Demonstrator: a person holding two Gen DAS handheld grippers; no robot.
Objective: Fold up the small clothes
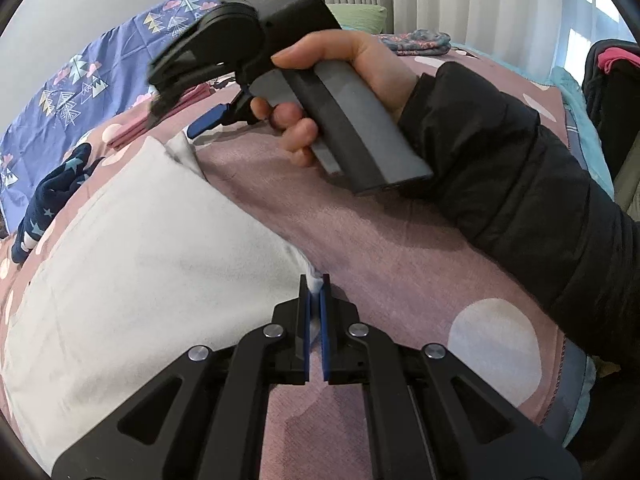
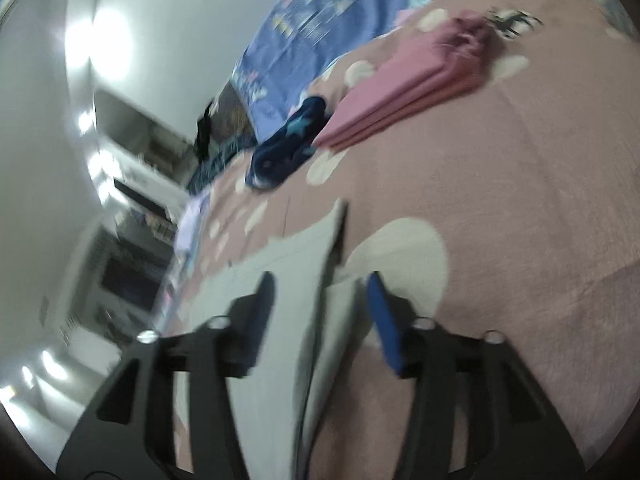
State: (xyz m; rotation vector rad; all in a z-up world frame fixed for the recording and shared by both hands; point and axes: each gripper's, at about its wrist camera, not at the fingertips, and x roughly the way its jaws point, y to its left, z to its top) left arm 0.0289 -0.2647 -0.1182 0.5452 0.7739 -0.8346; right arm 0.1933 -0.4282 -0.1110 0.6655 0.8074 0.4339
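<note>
A white garment (image 1: 132,264) lies spread on the pink dotted bedspread (image 1: 400,256). My left gripper (image 1: 315,286) is shut on its near right corner. In the left wrist view my right gripper (image 1: 188,120) hovers over the garment's far corner, held by a hand in a black sleeve. In the blurred right wrist view my right gripper (image 2: 320,280) is open, its fingers on either side of the white garment's edge (image 2: 280,320).
A folded pink garment (image 2: 412,96) and a crumpled navy star-print garment (image 2: 288,144) lie further off on the bed. A blue patterned sheet (image 1: 80,76) lies beyond them. A floral cloth (image 1: 420,42) sits at the bed's far side.
</note>
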